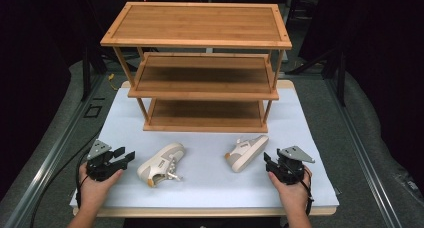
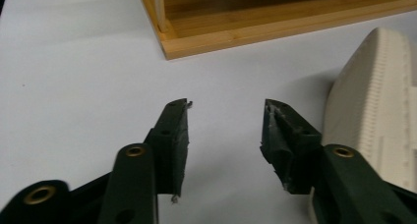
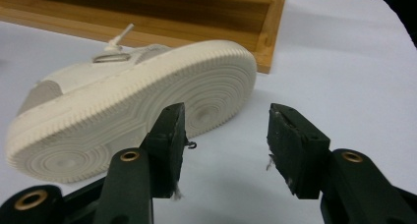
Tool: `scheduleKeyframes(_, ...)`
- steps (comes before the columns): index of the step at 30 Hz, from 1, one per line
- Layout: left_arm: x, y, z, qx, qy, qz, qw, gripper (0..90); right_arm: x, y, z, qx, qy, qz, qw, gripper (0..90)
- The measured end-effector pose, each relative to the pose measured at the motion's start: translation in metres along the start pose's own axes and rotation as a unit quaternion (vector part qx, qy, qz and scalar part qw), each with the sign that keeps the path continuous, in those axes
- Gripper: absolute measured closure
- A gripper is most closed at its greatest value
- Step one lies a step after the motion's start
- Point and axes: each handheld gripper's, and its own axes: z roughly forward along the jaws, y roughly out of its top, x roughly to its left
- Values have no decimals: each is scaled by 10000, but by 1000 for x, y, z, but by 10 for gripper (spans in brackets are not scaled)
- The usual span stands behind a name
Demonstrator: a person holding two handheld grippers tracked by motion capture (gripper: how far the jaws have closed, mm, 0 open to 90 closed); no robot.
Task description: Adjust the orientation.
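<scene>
Two cream sneakers lie on their sides on the white table top (image 1: 210,188). The left sneaker (image 1: 161,164) rests just right of my left gripper (image 1: 126,156), which is open with nothing between its fingers. In the left gripper view the open left gripper (image 2: 226,106) hovers over bare table, with that sneaker's ribbed sole (image 2: 373,111) beside its right jaw. The right sneaker (image 1: 246,153) lies just left of my right gripper (image 1: 269,161), also open. In the right gripper view the right gripper (image 3: 223,111) points past the toe of that sneaker's sole (image 3: 133,116), not touching it.
A three-tier bamboo shoe rack (image 1: 200,63) stands at the back of the table, its shelves bare. Its bottom frame (image 2: 275,22) and a corner post (image 3: 268,32) lie close beyond the sneakers. The table's front edge (image 1: 200,212) runs near the person's hands.
</scene>
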Motion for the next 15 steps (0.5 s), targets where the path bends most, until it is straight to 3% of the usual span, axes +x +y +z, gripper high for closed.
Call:
scheduleKeyframes(5, -4, 2, -3, 25, -267, -68, 9996, 613, 3, 0, -1, 61, 18, -8, 10000, 493)
scheduleKeyframes(8, -8, 3, -5, 12, -273, -1, 9996, 659, 3, 1, -4, 89, 130, 122, 9998, 526)
scheduleKeyframes(11, -11, 6, -9, -52, -260, 85, 9996, 727, 3, 2, -6, 112, 66, 117, 9998, 587)
scheduleKeyframes(15, -15, 6, -15, -19, -394, 153, 9991, 800, 3, 1, -8, 105, 69, 144, 9998, 628)
